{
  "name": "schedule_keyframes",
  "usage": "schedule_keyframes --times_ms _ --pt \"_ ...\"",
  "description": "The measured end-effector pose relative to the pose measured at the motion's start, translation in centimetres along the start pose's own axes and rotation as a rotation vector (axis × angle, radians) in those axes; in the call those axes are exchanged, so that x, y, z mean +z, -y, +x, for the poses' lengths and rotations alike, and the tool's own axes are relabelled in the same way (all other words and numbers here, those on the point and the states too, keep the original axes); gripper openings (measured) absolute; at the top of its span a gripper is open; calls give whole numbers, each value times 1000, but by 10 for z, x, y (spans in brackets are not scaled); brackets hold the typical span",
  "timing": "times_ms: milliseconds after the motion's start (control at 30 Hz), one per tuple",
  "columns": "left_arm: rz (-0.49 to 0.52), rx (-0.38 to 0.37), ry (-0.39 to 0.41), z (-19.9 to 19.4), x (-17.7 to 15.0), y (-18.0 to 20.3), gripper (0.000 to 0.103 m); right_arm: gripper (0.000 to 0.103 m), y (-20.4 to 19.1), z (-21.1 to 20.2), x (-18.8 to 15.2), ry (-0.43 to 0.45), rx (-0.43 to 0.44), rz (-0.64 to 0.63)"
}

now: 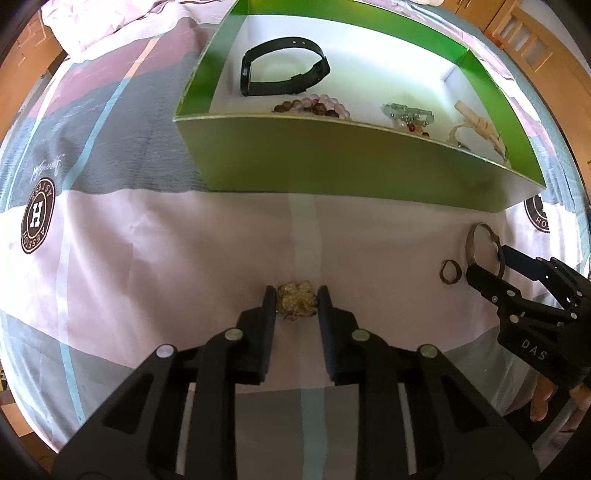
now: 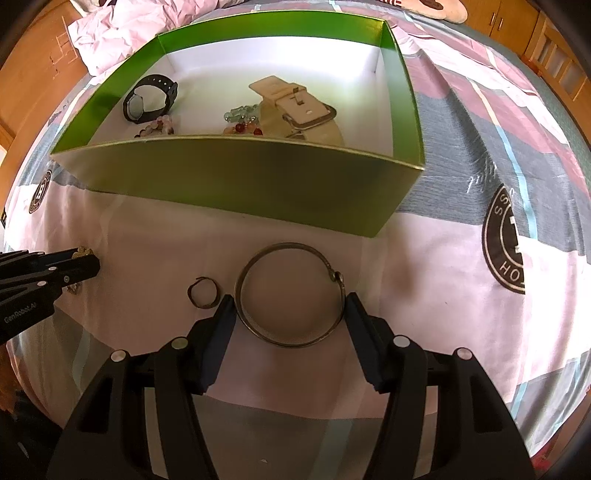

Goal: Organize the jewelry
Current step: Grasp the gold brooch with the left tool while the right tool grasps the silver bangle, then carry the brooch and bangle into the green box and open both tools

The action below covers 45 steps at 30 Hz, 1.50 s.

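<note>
A green box (image 1: 332,162) (image 2: 236,177) stands on the bedspread and holds a black watch (image 1: 284,66) (image 2: 149,98), bead bracelets (image 1: 314,107) (image 2: 159,127), a green beaded piece (image 1: 406,112) (image 2: 240,112) and a cream watch (image 2: 295,107) (image 1: 476,123). My left gripper (image 1: 297,301) is shut on a golden bead cluster (image 1: 297,303) on the bedspread; it also shows in the right wrist view (image 2: 86,260). My right gripper (image 2: 290,306) is open, its fingers on either side of a metal bangle (image 2: 291,295) (image 1: 484,245) lying flat. A small ring (image 2: 203,293) (image 1: 450,271) lies left of the bangle.
The patchwork bedspread (image 1: 147,240) in pink, grey and white covers the whole surface, with round logo prints (image 1: 37,216) (image 2: 506,240). Wooden furniture (image 2: 554,44) stands beyond the bed at the back right. A rumpled pink blanket (image 2: 118,33) lies behind the box.
</note>
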<state>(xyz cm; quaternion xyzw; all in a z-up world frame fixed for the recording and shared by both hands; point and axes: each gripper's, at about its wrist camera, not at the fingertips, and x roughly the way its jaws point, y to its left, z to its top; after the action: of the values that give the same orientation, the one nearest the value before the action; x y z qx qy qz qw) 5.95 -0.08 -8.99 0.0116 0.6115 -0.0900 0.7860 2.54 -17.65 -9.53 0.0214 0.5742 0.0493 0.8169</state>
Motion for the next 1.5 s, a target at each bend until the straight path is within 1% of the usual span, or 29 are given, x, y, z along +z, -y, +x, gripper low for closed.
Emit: schedule_keyframes --times_ms 100,133,267,967,1100,1200,1267,1300,1333,1367,1433,1467,1500 --pt "6 6 12 -1 2 3 22 61 3 -4 2 5 -1 3" --pt "8 5 15 -7 -4 -1 22 61 3 -4 2 7 -3 4" --pt "23 18 26 -8 -3 4 22 61 2 -5 1 3 -6 0" --pt "42 28 29 -10 -8 5 22 61 -5 0 1 -2 -9 -6" --pt "38 34 88 -25 -7 6 22 61 -8 -9 1 6 10 -11" --pt "35 -16 167 -55 -3 11 23 61 -16 -29 3 47 73 -27" --pt "43 -57 261 -81 2 12 22 61 -21 -53 8 115 137 -40" --pt "41 -59 298 -90 5 12 23 61 -22 -68 11 164 161 -42" --pt "33 -59 332 -97 8 10 23 61 -21 -77 13 196 171 -41" --pt "20 -62 358 -103 12 7 22 61 -18 -91 16 249 180 -32" --pt "-9 -74 384 -106 18 0 22 61 -11 -106 21 319 178 -13" --pt "-21 -74 392 -106 21 -2 22 61 -6 -112 23 360 164 4" --pt "-30 -73 402 -106 24 -4 22 61 -2 -114 26 381 149 14"
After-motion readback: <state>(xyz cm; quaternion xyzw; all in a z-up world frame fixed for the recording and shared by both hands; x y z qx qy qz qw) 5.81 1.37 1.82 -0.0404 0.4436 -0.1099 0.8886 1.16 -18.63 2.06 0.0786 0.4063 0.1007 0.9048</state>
